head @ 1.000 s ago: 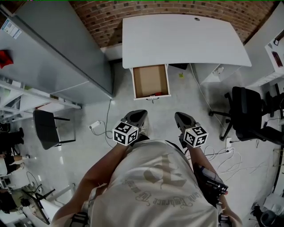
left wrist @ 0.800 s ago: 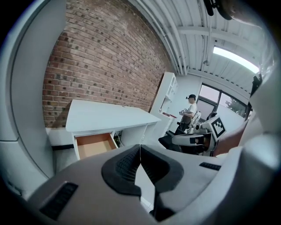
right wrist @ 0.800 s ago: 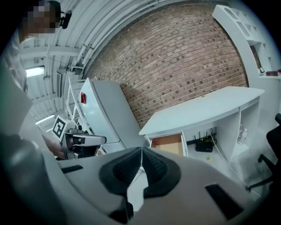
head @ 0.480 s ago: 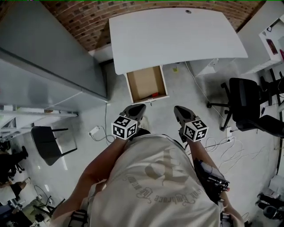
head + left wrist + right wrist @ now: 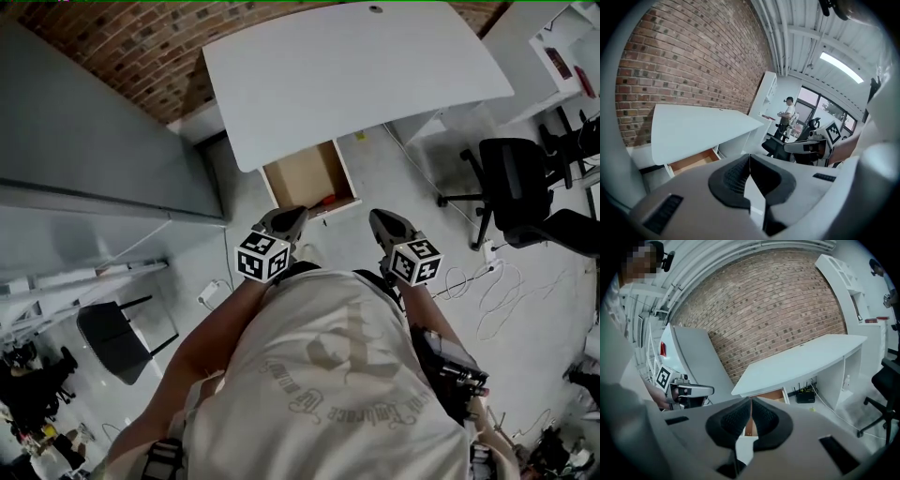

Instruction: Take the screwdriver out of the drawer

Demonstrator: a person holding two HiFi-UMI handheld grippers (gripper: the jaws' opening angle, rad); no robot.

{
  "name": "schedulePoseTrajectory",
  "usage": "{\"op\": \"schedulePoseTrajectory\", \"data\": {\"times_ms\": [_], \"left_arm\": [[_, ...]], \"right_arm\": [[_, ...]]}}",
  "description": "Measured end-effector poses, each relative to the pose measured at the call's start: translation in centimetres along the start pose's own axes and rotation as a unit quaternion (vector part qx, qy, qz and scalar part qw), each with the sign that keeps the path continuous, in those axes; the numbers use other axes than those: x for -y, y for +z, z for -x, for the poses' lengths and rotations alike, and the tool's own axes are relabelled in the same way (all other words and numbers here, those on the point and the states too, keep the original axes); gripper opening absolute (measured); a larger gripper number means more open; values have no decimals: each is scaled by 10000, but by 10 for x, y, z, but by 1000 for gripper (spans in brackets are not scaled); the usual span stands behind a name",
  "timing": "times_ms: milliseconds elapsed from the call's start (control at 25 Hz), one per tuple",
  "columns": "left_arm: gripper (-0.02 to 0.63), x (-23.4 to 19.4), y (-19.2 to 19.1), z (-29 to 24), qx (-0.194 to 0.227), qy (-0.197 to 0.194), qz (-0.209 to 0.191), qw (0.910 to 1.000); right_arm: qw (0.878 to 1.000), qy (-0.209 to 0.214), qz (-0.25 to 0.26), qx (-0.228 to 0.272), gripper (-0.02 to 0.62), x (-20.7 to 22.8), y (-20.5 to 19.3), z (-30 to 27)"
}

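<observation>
Two empty grippers facing a pulled-out drawer

I hold both grippers out in front of me, side by side. The left gripper [image 5: 294, 216] has its fingers pressed together on nothing, and the right gripper [image 5: 379, 219] is the same. Ahead, under a white desk [image 5: 356, 66], a wooden drawer [image 5: 298, 176] stands pulled out. The red screwdriver [image 5: 328, 200] lies inside by the drawer's front wall, untouched by either gripper.
</observation>
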State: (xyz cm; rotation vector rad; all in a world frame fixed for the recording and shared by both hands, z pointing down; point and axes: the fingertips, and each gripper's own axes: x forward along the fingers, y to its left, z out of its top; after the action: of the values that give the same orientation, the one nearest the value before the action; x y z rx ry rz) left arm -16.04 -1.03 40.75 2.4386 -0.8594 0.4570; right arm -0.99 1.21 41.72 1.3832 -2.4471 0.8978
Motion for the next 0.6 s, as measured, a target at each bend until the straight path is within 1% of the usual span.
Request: {"op": "schedulePoseTrajectory", "data": {"times_ms": [280, 480, 600], "left_arm": [[21, -21, 0, -3, -256, -272, -194, 9991], [21, -21, -1, -5, -258, -490, -210, 9982], [21, -20, -3, -10, -331, -534, -251, 9977]], "right_arm": [[9989, -399, -210, 102, 25, 4, 3, -12], [9977, -605, -302, 108, 25, 5, 0, -10], [9968, -699, -369, 85, 25, 9, -4, -7]]}}
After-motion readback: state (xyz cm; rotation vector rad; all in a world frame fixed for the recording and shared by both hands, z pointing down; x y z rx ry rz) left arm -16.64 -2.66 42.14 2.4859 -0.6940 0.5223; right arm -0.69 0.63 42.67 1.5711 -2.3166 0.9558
